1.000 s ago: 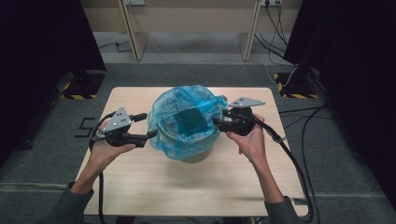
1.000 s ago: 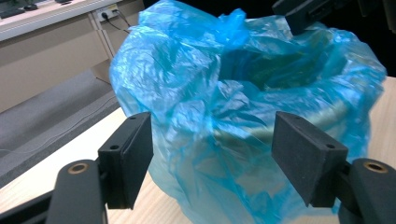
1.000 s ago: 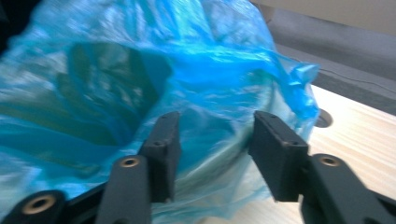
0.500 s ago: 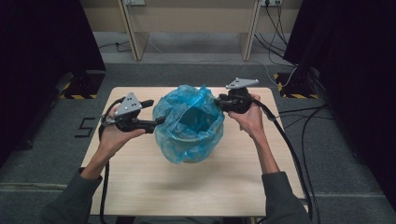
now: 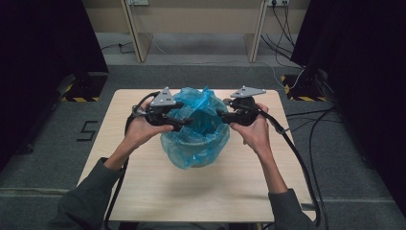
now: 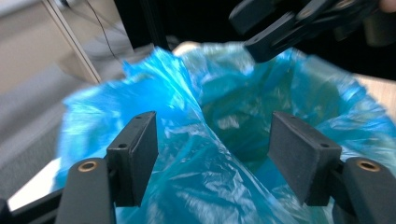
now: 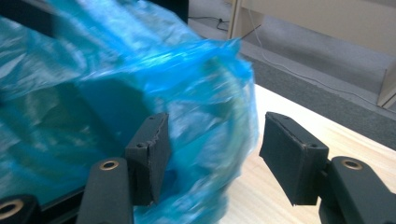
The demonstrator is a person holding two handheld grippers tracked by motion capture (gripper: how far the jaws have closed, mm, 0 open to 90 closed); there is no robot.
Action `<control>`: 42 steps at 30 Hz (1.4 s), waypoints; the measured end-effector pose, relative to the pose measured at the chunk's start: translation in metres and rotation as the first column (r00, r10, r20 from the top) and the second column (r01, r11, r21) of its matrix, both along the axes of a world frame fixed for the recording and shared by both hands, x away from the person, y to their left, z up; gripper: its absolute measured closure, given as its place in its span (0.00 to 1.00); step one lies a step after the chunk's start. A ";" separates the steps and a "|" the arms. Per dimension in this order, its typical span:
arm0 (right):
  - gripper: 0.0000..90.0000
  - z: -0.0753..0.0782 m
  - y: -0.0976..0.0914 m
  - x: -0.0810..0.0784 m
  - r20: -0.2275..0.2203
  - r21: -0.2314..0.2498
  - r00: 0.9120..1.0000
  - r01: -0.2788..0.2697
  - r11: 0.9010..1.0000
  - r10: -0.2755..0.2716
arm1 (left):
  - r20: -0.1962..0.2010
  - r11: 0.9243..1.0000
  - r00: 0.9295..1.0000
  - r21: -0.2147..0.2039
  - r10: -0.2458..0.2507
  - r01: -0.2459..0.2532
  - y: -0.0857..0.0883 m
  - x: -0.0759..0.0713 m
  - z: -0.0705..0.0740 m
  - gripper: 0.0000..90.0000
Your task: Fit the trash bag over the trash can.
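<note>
Crumpled blue bag (image 5: 195, 139), open, mid-table

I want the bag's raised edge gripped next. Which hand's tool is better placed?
Probably the left. The left tool is open with a raised fold of the blue bag standing between its jaws. The right tool is open too, but the bag's edge lies mostly beside one jaw.

- You work at a light wooden table (image 5: 191, 191) with a pale, plain top, standing on grey carpet (image 5: 43, 163).
- On the table, near its middle and toward the far edge, you have a bin lined with a crumpled blue plastic bag (image 5: 196, 139).
- In your right gripper view, the bag (image 7: 116, 112) meets the bare wood (image 7: 289, 140) just beside it.
</note>
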State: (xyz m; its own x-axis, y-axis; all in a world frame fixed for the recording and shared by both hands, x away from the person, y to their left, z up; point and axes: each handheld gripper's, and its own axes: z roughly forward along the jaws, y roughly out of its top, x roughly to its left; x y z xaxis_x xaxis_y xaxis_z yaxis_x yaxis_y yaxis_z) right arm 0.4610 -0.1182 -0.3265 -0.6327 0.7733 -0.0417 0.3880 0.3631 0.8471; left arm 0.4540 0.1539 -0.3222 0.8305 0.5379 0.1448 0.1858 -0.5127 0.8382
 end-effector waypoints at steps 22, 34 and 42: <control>0.50 -0.018 -0.003 -0.001 -0.028 -0.026 1.000 -0.004 1.000 0.003 | 0.023 0.984 0.985 -0.046 0.171 -0.170 0.068 0.053 -0.006 0.99; 0.46 -0.011 -0.007 -0.024 0.014 -0.011 1.000 -0.019 1.000 0.019 | -0.042 0.983 0.985 -0.069 0.169 -0.172 0.093 0.053 -0.048 0.98; 0.50 -0.015 -0.009 -0.028 0.004 -0.018 1.000 -0.018 1.000 0.018 | -0.037 0.986 0.991 -0.095 0.132 -0.135 0.093 0.033 -0.060 0.97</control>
State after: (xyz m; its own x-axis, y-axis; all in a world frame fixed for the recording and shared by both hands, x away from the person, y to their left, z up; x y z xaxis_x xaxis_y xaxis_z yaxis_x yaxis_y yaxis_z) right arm 0.4328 -0.1271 -0.3414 -0.6460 0.7612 -0.0576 0.3783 0.3847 0.8420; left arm 0.4873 0.2465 -0.3825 0.7536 0.6544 0.0619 0.2737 -0.3981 0.8755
